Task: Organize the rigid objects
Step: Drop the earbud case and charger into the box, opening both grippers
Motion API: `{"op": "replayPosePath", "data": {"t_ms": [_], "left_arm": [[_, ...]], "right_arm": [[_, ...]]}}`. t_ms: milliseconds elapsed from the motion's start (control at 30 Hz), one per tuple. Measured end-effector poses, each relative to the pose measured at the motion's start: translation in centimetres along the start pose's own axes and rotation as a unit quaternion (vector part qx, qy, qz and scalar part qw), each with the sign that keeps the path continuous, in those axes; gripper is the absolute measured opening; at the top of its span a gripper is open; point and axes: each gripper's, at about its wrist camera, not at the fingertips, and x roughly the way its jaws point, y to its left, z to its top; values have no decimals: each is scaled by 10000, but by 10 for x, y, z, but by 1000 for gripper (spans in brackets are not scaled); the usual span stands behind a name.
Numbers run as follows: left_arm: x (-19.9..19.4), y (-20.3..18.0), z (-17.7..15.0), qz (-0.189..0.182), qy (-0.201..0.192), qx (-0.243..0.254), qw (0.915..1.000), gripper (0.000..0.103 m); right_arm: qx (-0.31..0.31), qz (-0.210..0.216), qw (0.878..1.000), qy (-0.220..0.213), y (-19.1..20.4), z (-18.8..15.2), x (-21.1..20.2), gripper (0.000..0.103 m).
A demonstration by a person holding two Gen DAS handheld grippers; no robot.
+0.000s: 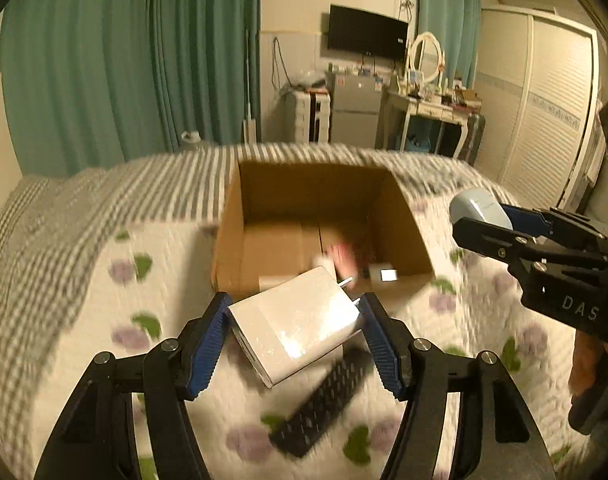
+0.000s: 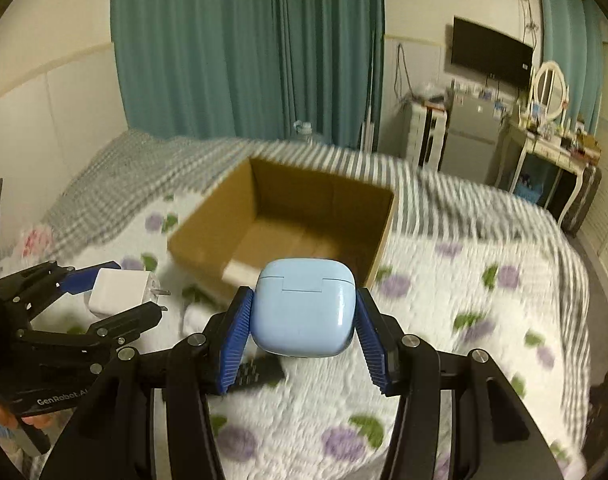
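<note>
Two hand-held grippers hover side by side above a bed covered with a flowered quilt (image 1: pixel 83 292), both angled downward toward an open cardboard box (image 1: pixel 304 196) resting on the bedding. The left gripper (image 1: pixel 293 322) pinches a white plug-in charger (image 1: pixel 295 320) between its blue pads, prongs pointing toward the box. The right gripper (image 2: pixel 304 312) clamps a pale blue earbud case (image 2: pixel 306 306), and a black remote control (image 1: pixel 324 404) lies on the quilt beneath them.
</note>
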Motion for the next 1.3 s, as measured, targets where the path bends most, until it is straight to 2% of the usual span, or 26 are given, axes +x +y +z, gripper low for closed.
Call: {"op": "replayPosePath", "data": {"t_ms": [233,433,633,800,933,1300], "left_arm": [[34,7,61,165,-271,109,9994,66],[82,0,86,148,-274,287,9991,66],[139,0,81,180,32,429,9989,66],[165,0,67,233,292,485,9981,66],[171,2,64,262,329,435,9982,68],[162,0,68,285,332,453,9980,69]], "right_arm": [[10,-30,9992,-404,-15,51,11,51],[-44,-16,9988,-492,-27,80,43,51],[-189,3,9991,-368,-33,88,83,51],[-147,60,9998,-80,-42,78,113,51],[-75,33,9999,64,-50,71,124,51],[160,2,9999,29,-59,68,121,51]]}}
